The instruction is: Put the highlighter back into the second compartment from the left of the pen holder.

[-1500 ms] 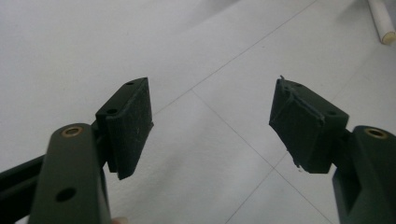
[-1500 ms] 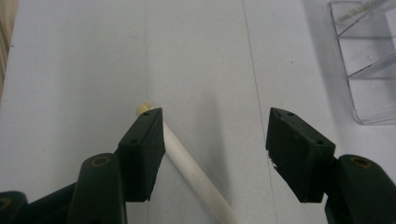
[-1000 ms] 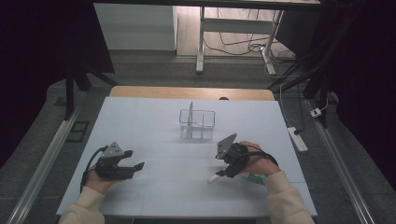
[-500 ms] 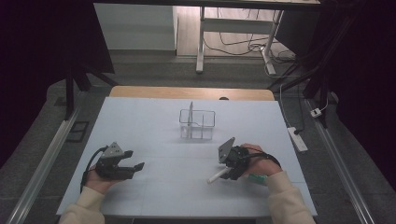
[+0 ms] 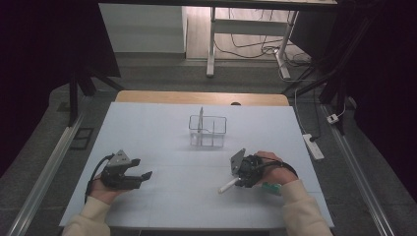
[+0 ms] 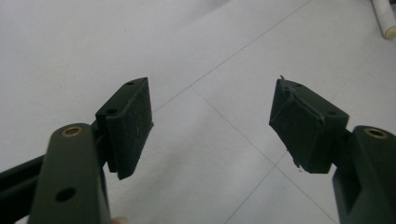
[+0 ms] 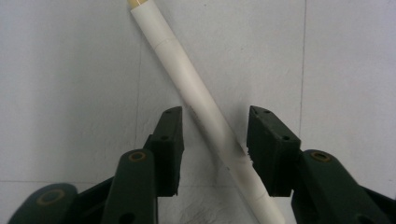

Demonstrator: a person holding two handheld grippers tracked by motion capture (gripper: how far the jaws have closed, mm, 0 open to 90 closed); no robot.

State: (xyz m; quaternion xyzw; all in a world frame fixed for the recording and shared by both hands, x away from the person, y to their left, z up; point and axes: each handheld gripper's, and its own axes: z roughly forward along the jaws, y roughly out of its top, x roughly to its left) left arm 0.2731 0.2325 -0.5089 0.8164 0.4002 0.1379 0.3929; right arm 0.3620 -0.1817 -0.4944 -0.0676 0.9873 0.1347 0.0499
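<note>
A white pen [image 5: 227, 186] [image 7: 196, 93] with a yellowish tip lies on the pale table [image 5: 162, 128], front right of centre. My right gripper [image 5: 239, 183] [image 7: 215, 126] is lowered over it, open. Its two jaws stand on either side of the pen's barrel; the right pad is at the barrel and a gap is left at the other. My left gripper [image 5: 145, 175] [image 6: 210, 116] rests near the front left, open wide with nothing between its pads. The pen's end [image 6: 385, 18] peeks in at the top right of the left gripper view.
A clear, divided plastic holder [image 5: 207, 131] stands mid-table toward the back. A wooden board [image 5: 196, 97] borders the far edge. A white power strip [image 5: 313, 146] lies on the floor to the right. Bare table lies between the two grippers.
My right gripper has sunk and shifted slightly toward the near side, settling around the pen. The pen and the left gripper stay where they were.
</note>
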